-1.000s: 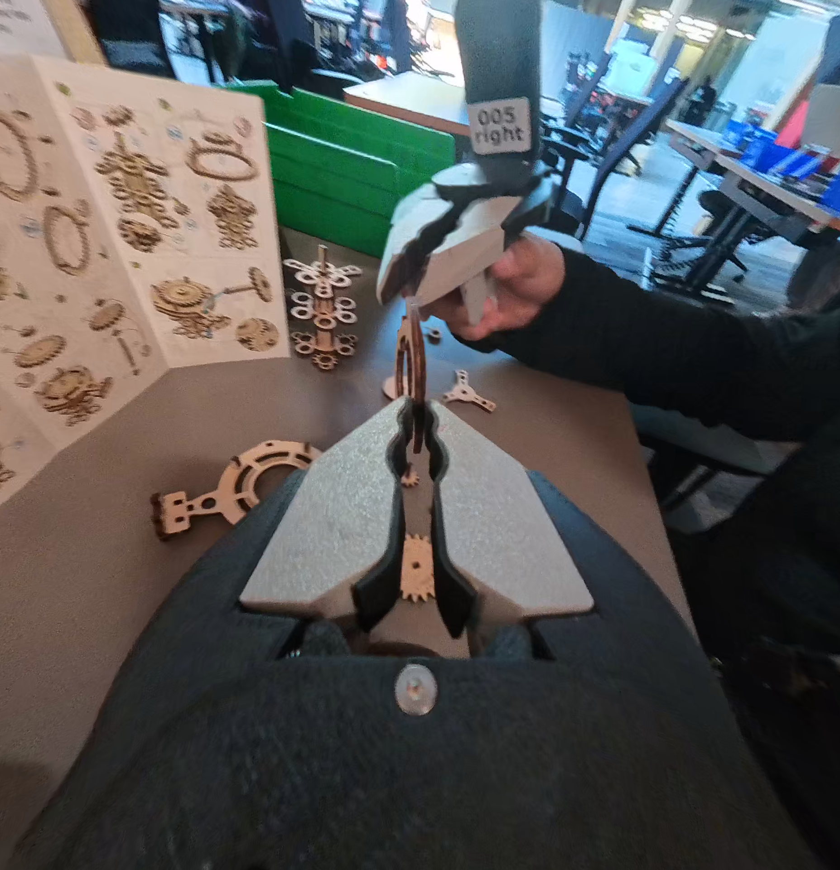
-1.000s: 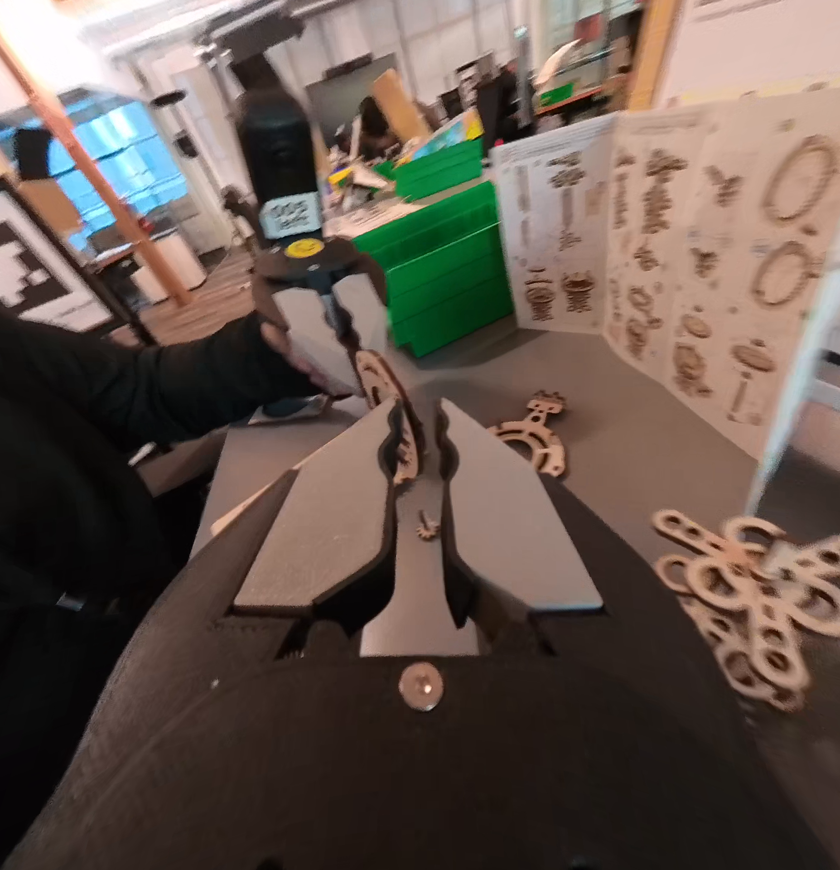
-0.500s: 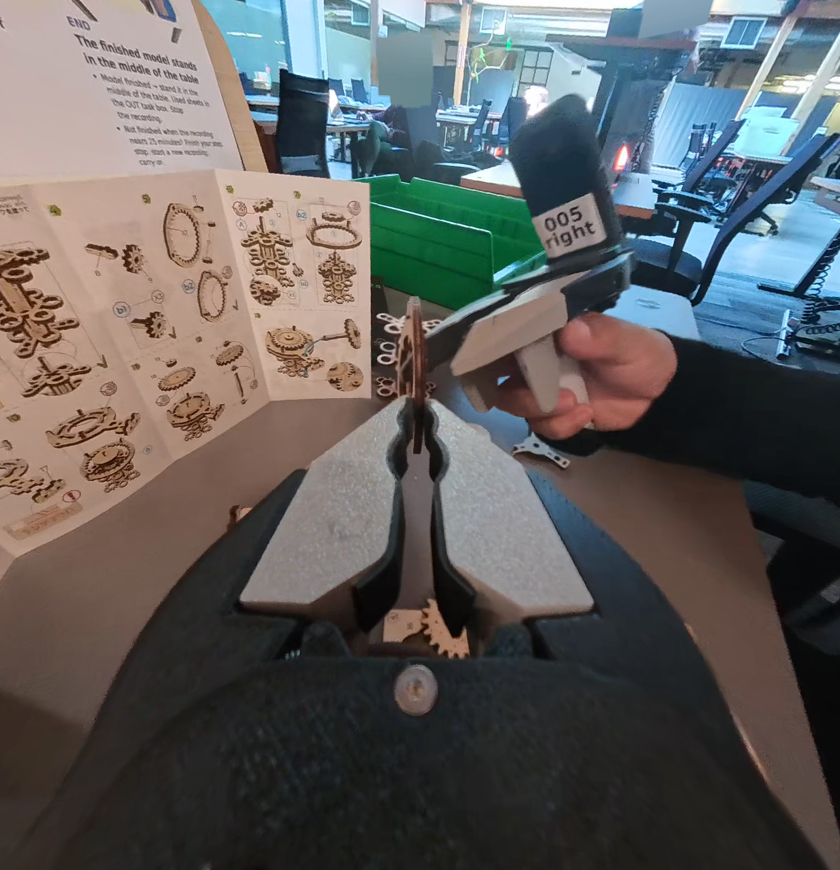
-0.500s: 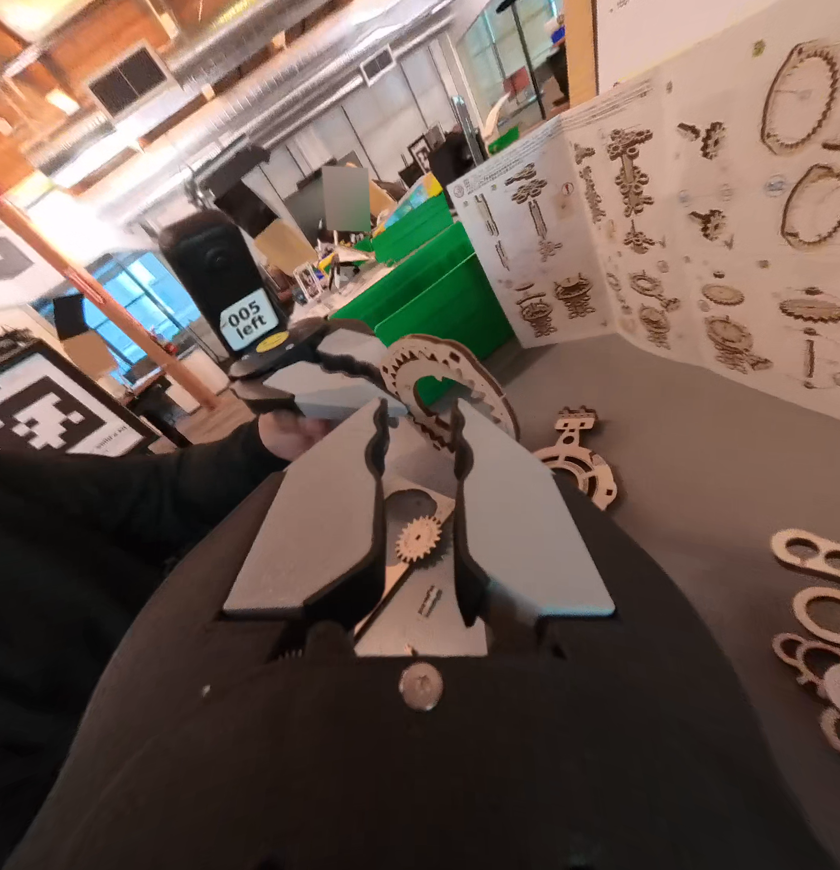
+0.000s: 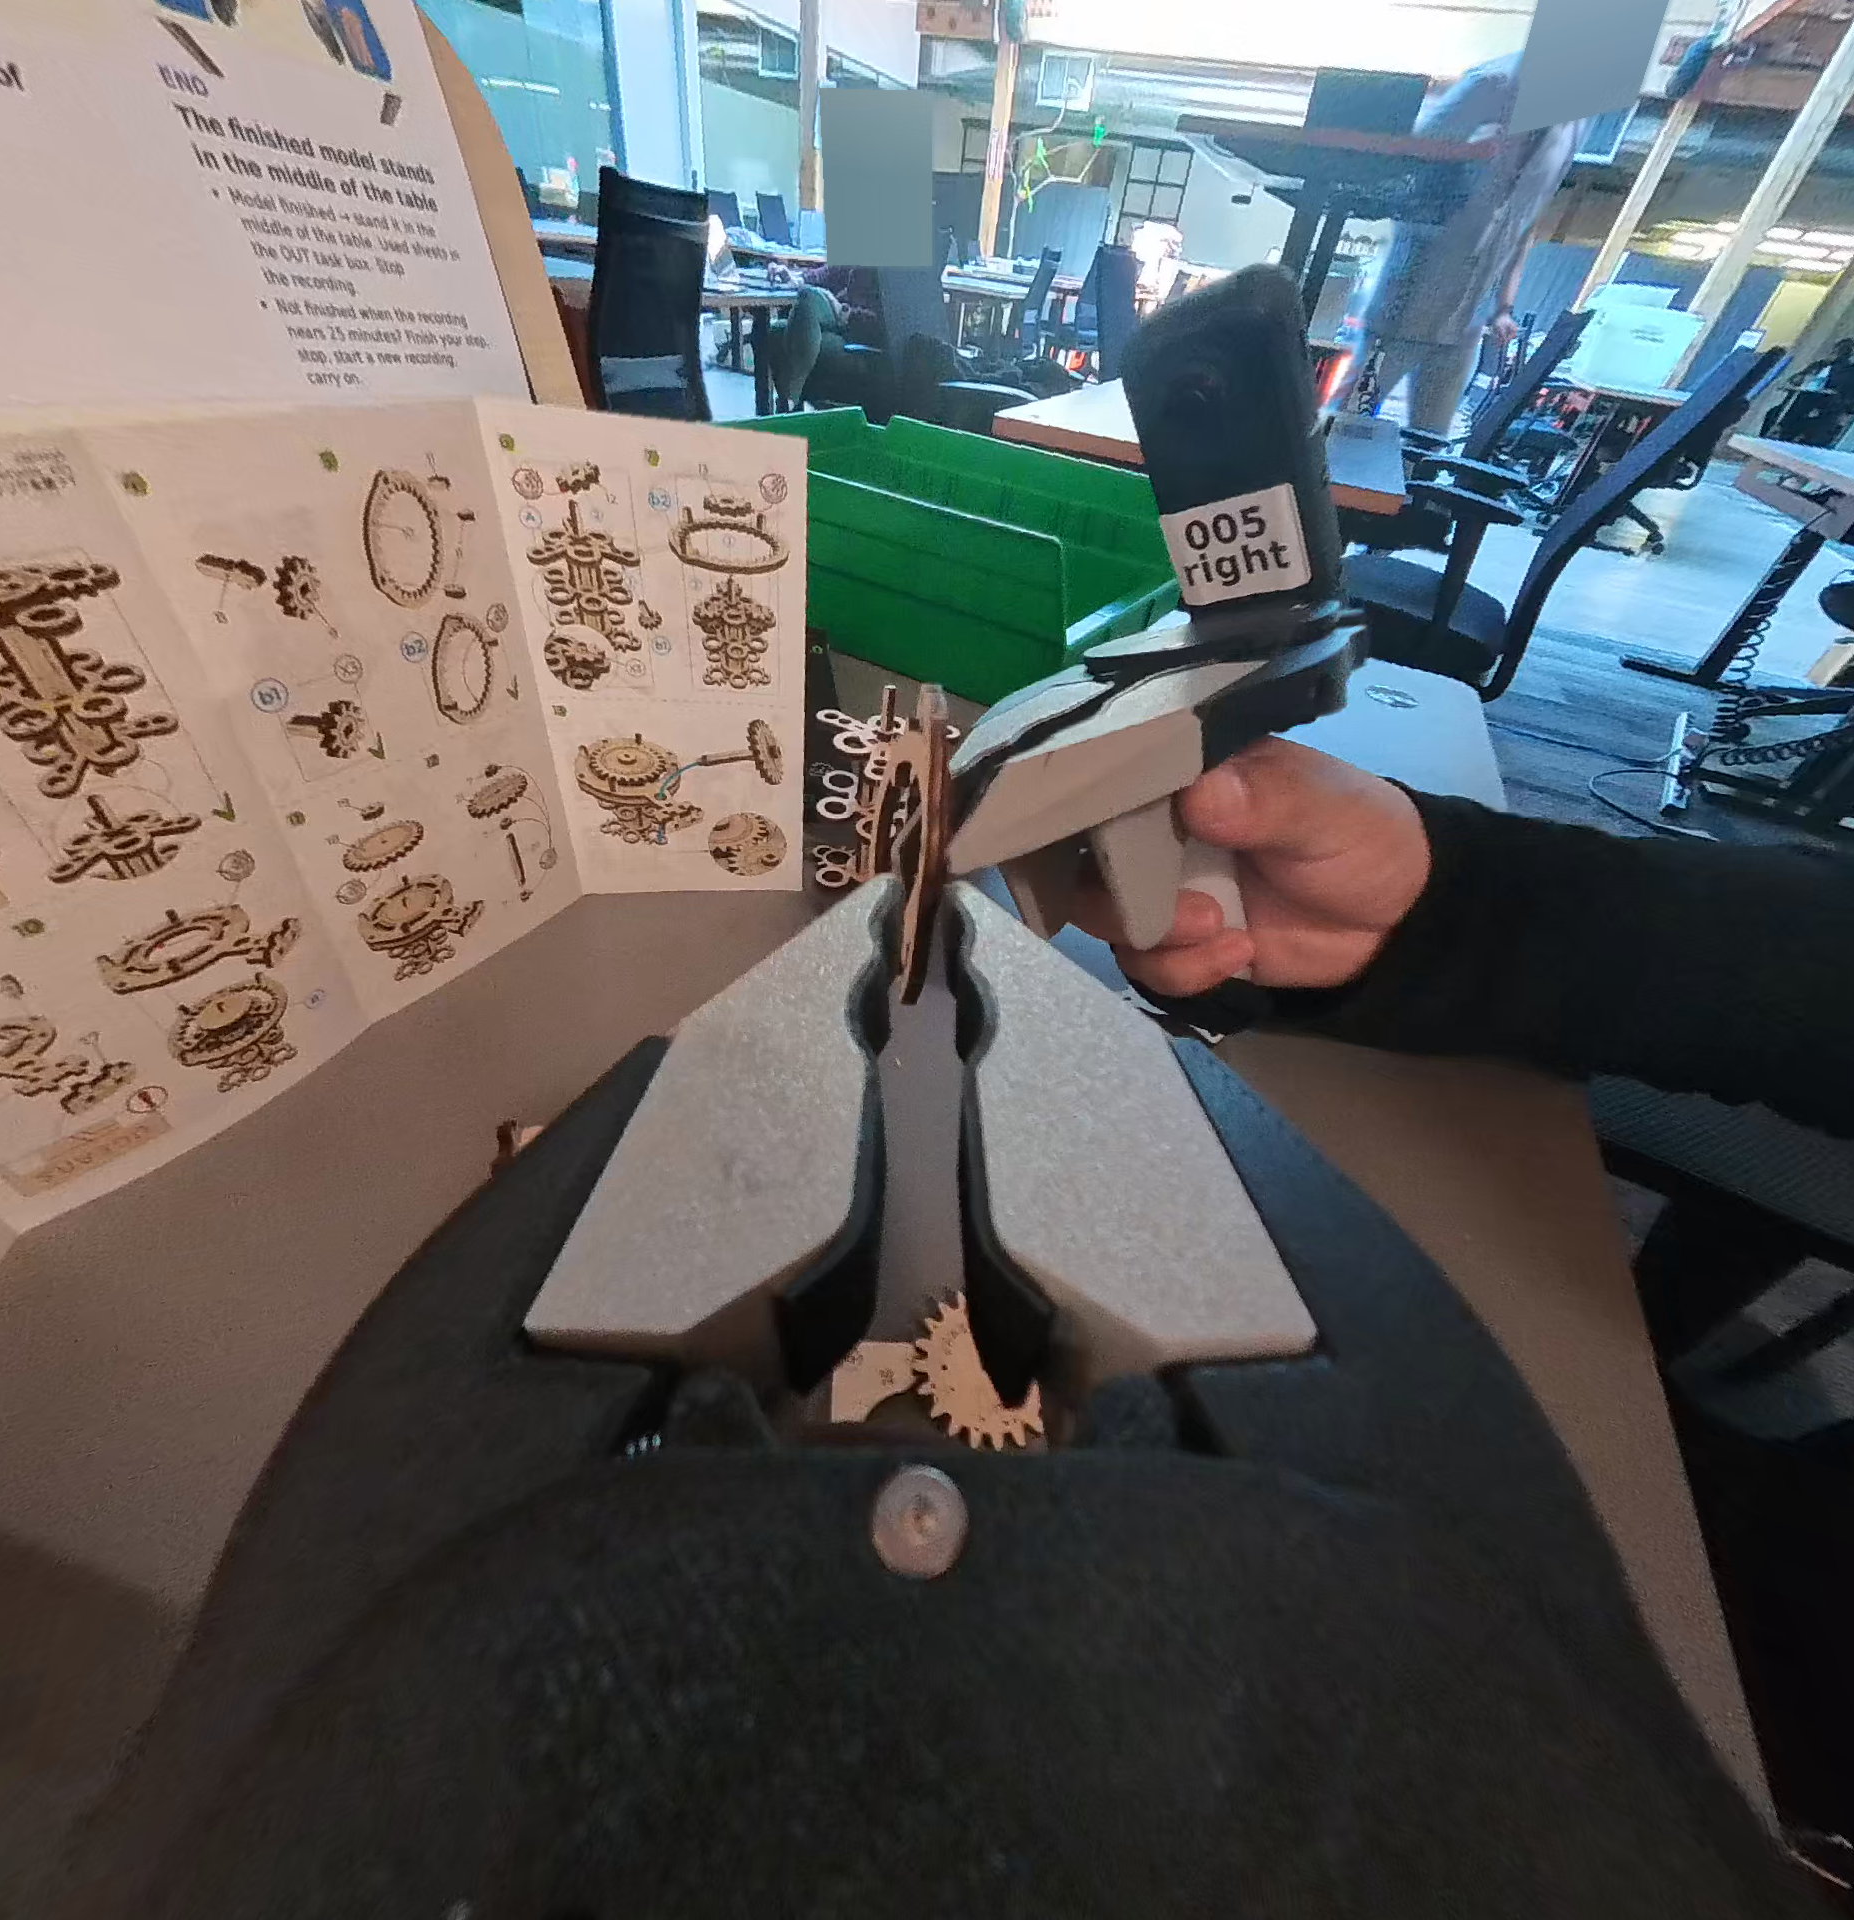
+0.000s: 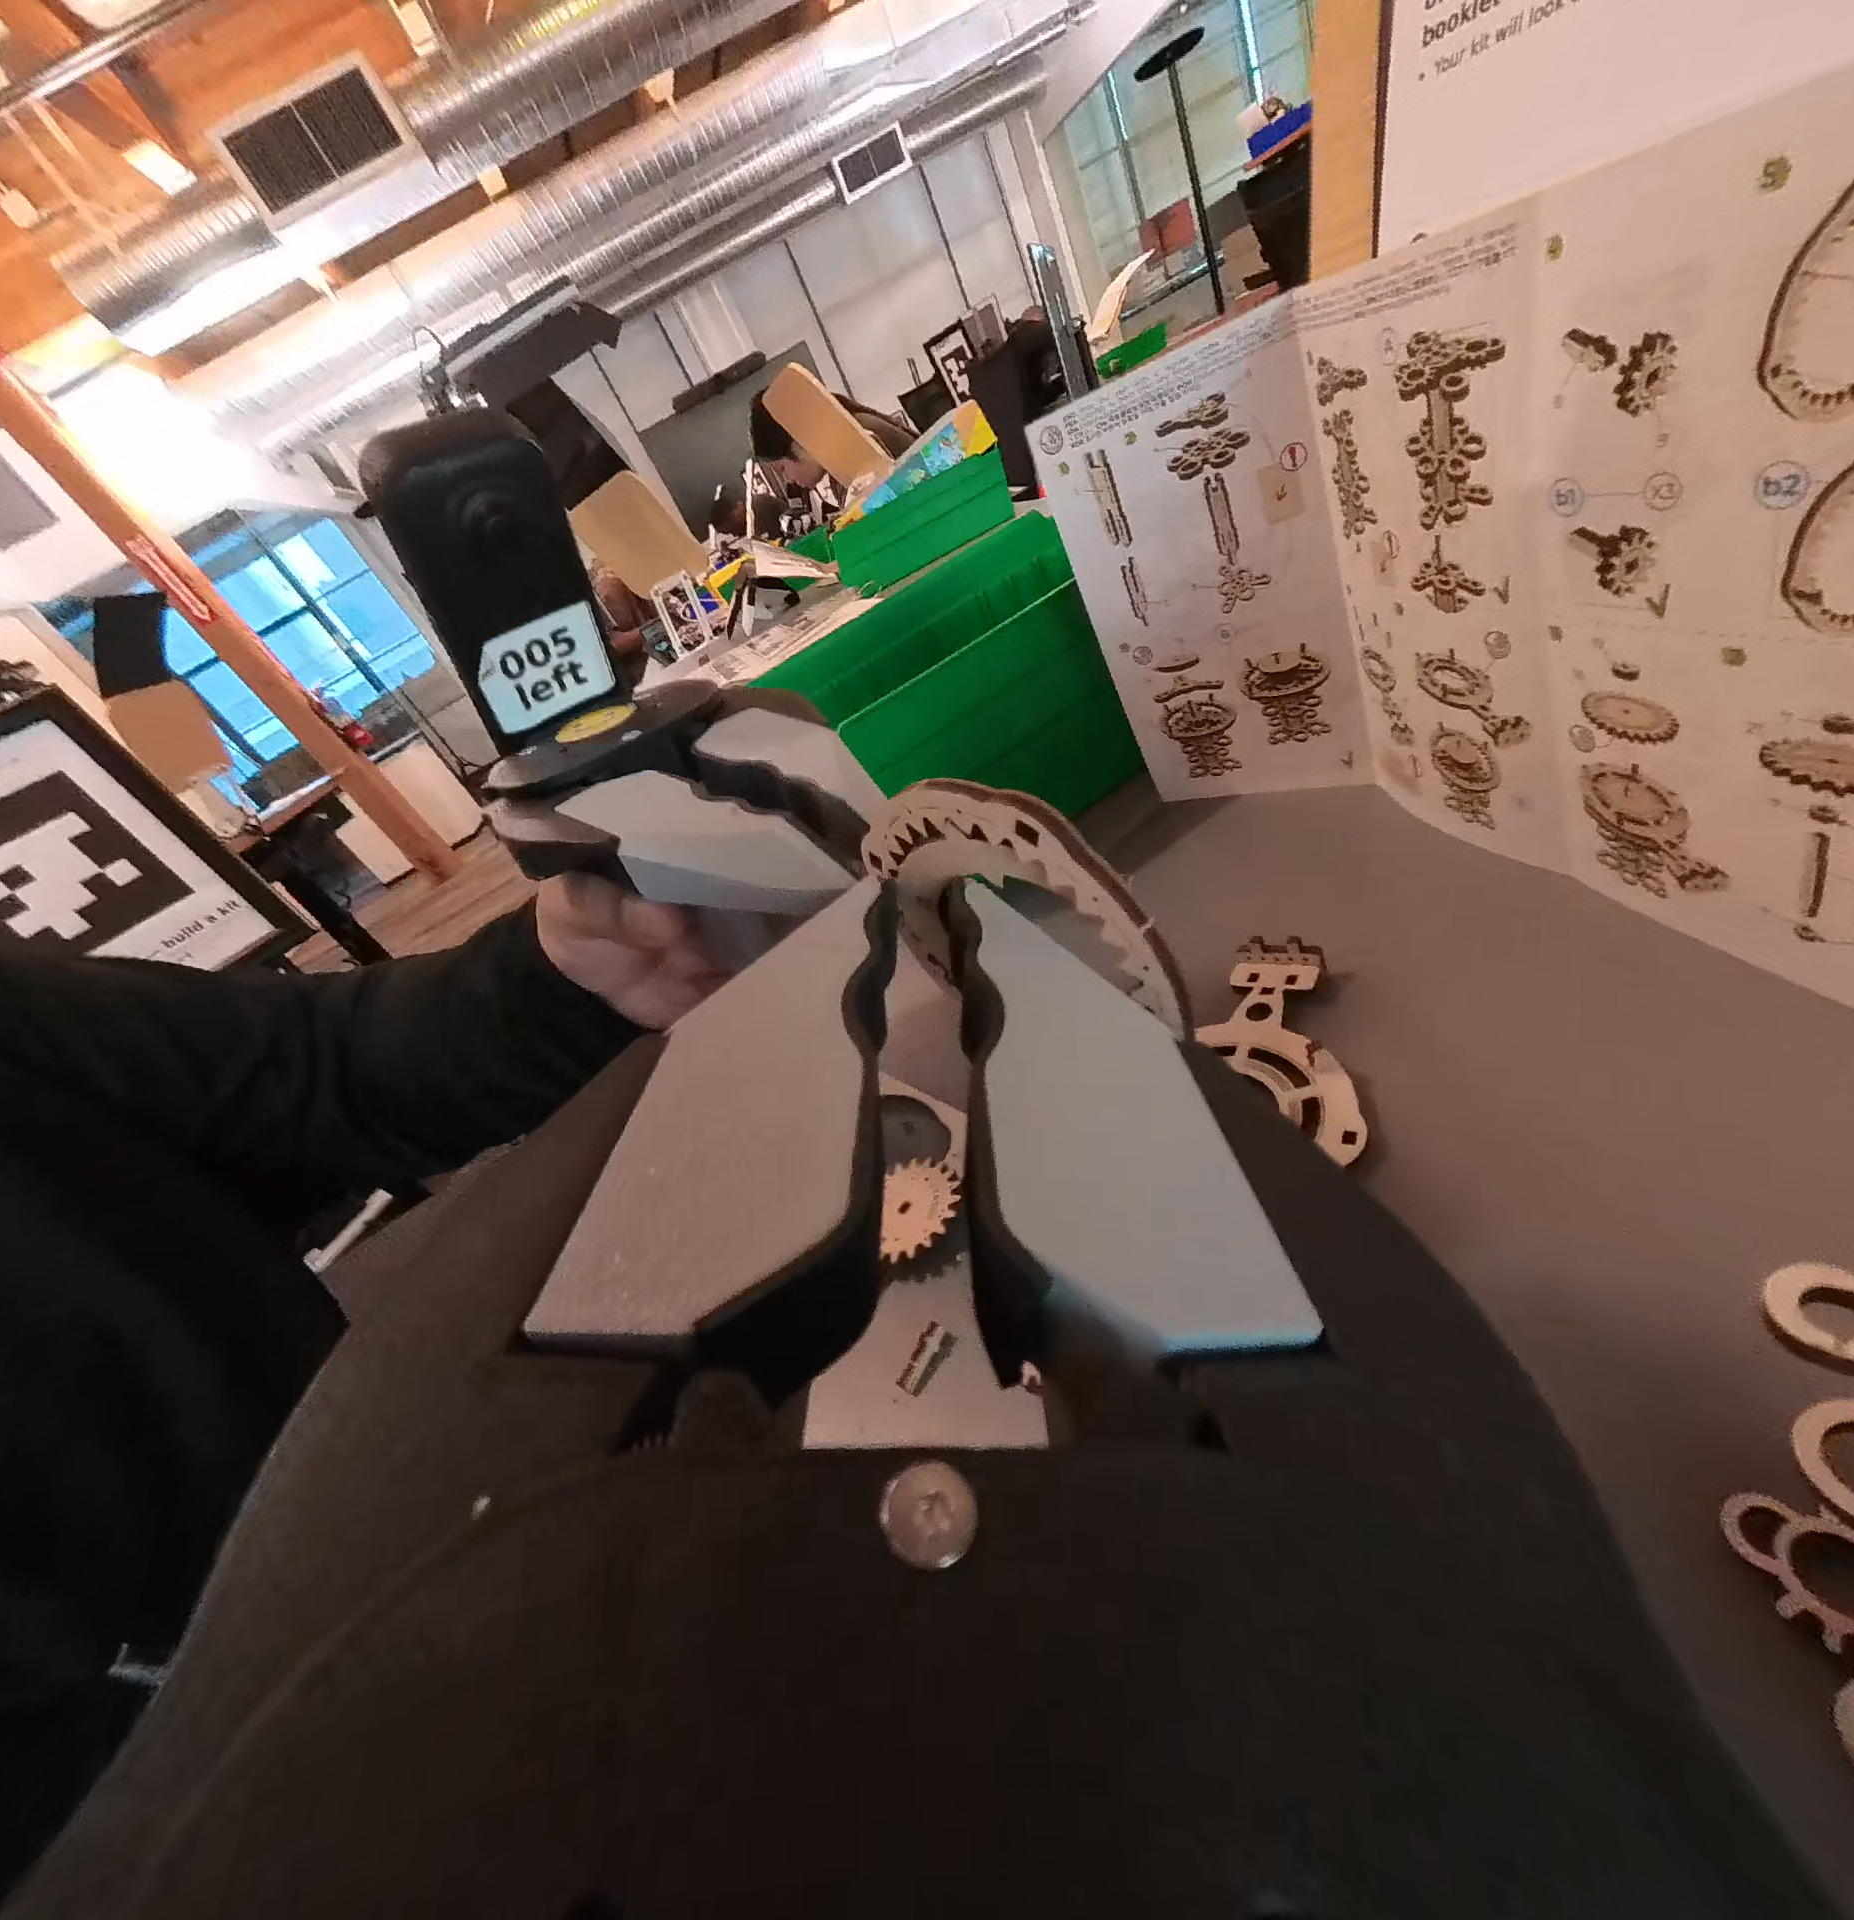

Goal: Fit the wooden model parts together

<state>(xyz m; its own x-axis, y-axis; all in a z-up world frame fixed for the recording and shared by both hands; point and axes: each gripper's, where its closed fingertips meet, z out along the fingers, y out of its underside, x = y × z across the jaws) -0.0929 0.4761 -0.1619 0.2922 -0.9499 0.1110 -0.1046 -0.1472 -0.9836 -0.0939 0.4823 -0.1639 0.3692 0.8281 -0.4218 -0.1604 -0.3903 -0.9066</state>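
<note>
From my left wrist view, the grey bench (image 5: 279, 1195) carries a folded instruction sheet (image 5: 383, 727) standing upright, with green bins (image 5: 954, 561) behind it whose insides I cannot see. Beyond is an open office with desks and black chairs. My left gripper (image 5: 918, 935) has its jaws clamped on the lower edge of the wooden ring gear (image 5: 918, 831), held on edge above the bench. The right gripper (image 5: 954, 810) meets the same ring from the right. A small wooden gear (image 5: 970, 1382) lies on the bench beneath, partly hidden by the gripper body.

From my right wrist view, the right gripper (image 6: 923, 914) has its jaws closed on the ring gear (image 6: 1006, 831), whose inner teeth show. A flat wooden bracket (image 6: 1287, 1070) lies on the bench (image 6: 1577, 1091) past it. Looped wooden parts (image 6: 1827, 1455) are cut off at the right edge. Exposed ducts run overhead.
</note>
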